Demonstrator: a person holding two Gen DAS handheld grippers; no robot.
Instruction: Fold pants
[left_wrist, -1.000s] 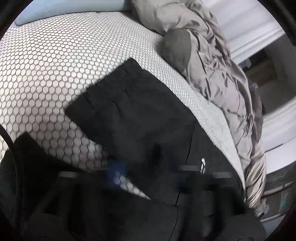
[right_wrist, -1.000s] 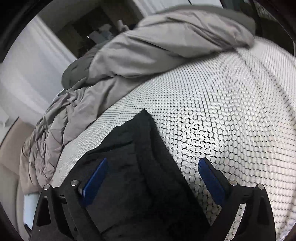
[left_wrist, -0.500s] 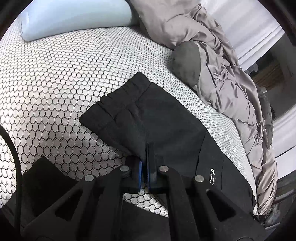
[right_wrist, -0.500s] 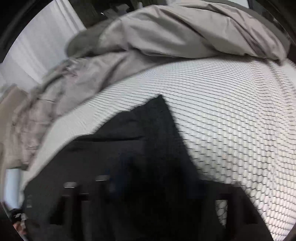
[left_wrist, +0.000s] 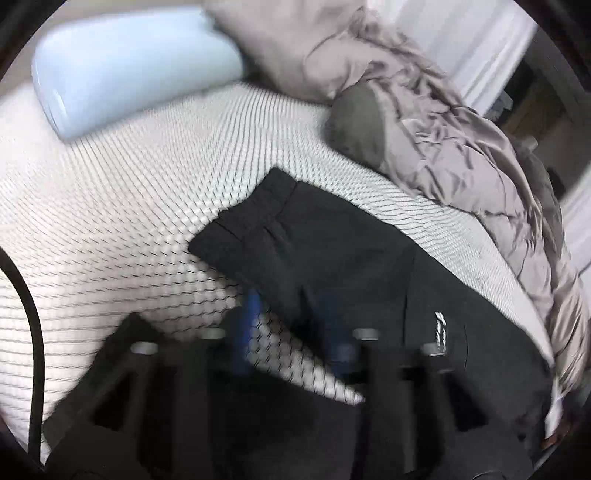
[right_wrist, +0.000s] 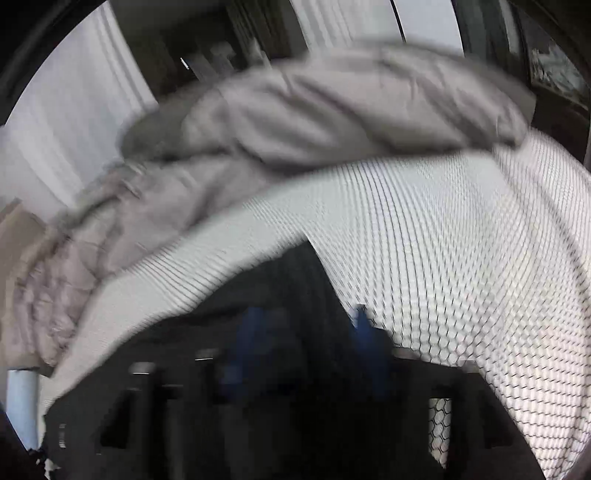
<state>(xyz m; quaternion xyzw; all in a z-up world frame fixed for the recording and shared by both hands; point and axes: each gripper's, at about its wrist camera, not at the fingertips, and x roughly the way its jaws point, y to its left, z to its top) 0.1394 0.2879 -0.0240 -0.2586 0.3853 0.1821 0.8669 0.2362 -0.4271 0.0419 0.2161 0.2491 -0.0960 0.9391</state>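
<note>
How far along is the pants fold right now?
Done: the black pants lie doubled on the honeycomb sheet, waistband end flat, beside the grey duvet. In hand: nothing clearly; the left hand-held gripper looks open over the near edge, and the right hand-held gripper is parted too, though both are blurred. Left: any further fold is not yet done.

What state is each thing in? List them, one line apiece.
Pants: folded over, flat on the sheet.
Left hand-held gripper: open, blurred, blue pads apart over the pants' near edge.
Right hand-held gripper: open, blurred, pads apart over the pants.
Duvet: bunched along the bed's far side.
Pillow: lying at the head of the bed.
Sheet: spread smooth.
</note>
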